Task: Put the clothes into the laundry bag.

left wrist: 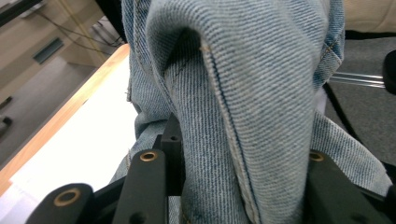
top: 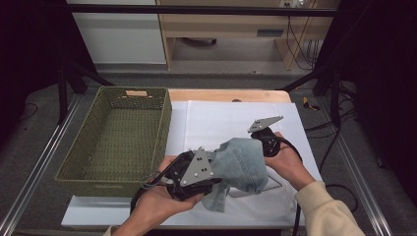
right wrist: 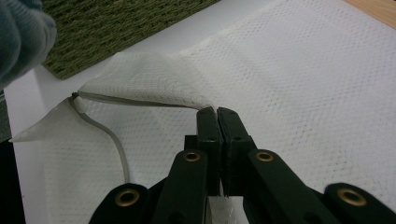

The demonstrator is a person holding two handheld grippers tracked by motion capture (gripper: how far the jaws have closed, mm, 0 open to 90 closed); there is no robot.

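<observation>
A piece of light blue denim (top: 242, 164) hangs bunched over the table's front. My left gripper (top: 215, 167) comes in from the left and is shut on it. In the left gripper view the thick denim fold (left wrist: 261, 93) fills the gap between the two black jaws of my left gripper (left wrist: 233, 156). My right gripper (top: 265, 147) is just right of the denim, partly hidden by it. Its jaws are shut on a raised fold of a white mesh bag (right wrist: 154, 84), pinched at the tips of my right gripper (right wrist: 217, 114). A grey cord (right wrist: 116, 144) runs along the bag's edge.
A green woven basket (top: 164, 128) stands at the left with nothing visible inside; its corner (right wrist: 116, 28) lies beyond the bag. The white mesh bag (top: 221, 123) covers the table's middle. The wooden table edge (top: 221, 95) runs along the back. Metal rails flank the table.
</observation>
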